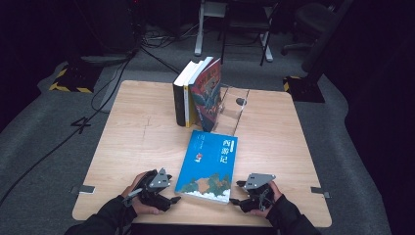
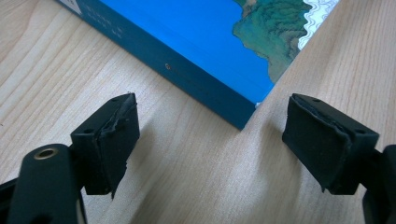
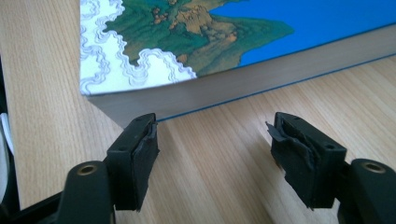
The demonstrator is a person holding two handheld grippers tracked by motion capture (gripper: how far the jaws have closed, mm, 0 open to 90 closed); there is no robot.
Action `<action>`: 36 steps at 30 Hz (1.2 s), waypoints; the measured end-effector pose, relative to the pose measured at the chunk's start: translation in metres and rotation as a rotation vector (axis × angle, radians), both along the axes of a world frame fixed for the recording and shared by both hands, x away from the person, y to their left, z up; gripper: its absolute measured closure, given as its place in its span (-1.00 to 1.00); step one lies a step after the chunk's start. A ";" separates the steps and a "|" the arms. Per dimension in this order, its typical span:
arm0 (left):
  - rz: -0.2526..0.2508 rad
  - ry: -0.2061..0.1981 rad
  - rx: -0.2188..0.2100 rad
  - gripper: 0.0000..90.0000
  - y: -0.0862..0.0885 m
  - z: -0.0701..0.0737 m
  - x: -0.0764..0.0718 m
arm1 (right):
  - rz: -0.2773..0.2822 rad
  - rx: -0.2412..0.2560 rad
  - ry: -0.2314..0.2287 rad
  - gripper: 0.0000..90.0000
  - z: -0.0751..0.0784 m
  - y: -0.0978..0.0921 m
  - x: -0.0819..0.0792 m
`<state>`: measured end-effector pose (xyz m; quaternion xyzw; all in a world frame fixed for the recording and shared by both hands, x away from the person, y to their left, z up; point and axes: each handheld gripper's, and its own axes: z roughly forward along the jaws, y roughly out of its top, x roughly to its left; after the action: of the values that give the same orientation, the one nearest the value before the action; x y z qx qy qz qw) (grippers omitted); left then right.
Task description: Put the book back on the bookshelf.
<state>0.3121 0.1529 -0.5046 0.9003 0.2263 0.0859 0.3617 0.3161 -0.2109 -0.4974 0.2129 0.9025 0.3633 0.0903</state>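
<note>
Blue book (image 1: pixel 208 166) flat on desk (image 1: pixel 132 142) (cover up); left gripper (image 1: pixel 169 199) and right gripper (image 1: pixel 236 193) flank its near corners, jaws apart, gripping nothing.

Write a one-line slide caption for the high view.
Two open hand-held grippers, left gripper and right gripper, flank a flat blue paperback book on a light wooden table, upright books behind.

Left claw (image 2: pixel 212 140) spread wide, blue book (image 2: pixel 187 42) corner just ahead, wooden table (image 2: pixel 196 186)
</note>
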 end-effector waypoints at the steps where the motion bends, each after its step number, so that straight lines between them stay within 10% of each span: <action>1: 0.006 -0.002 0.004 -0.65 0.000 0.000 0.001 | -0.002 0.002 0.000 -0.29 0.000 0.001 0.000; 30: 0.032 0.025 0.023 -0.62 -0.001 0.003 0.001 | -0.030 0.059 -0.055 -0.34 0.018 0.010 0.006; 36: -0.008 0.010 -0.028 -0.56 -0.001 0.015 -0.002 | -0.044 0.085 -0.075 -0.35 0.025 0.014 0.008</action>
<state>0.3101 0.1521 -0.4900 0.8965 0.2255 0.0767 0.3735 0.3243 -0.1972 -0.4722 0.2224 0.8774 0.4071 0.1228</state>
